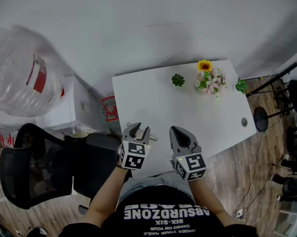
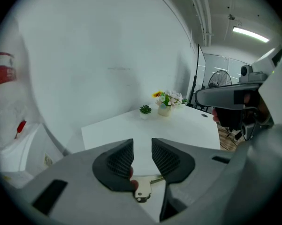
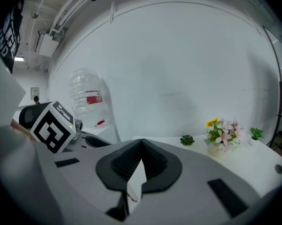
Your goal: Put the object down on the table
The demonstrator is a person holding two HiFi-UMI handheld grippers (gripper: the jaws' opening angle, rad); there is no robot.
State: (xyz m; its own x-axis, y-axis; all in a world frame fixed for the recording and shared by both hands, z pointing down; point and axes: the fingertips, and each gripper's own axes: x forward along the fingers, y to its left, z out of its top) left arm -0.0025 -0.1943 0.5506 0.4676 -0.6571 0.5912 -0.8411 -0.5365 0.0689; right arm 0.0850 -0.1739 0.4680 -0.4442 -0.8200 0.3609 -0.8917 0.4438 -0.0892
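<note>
A small metal key (image 2: 143,190) with a reddish bit at its head lies on the white table (image 1: 153,95), just under the base of my left gripper's jaws. The left gripper (image 2: 142,146) hangs above the table's near edge with a plain gap between its ribbed pads (image 2: 120,160), and only bare table shows through that gap. In the head view the left gripper (image 1: 140,129) is near the table's near left corner, and the right gripper (image 1: 178,131) is beside it to the right. The right gripper (image 3: 141,142) has its pads together at the tips and holds nothing that I can see.
A vase of flowers (image 1: 210,80), a small green succulent (image 1: 178,80) and another little plant (image 1: 241,86) stand along the table's far side. A black office chair (image 1: 34,167) is at the left, with a big water bottle (image 1: 20,78) and a white box (image 1: 74,107) behind it. Black stands (image 1: 281,78) rise at the right.
</note>
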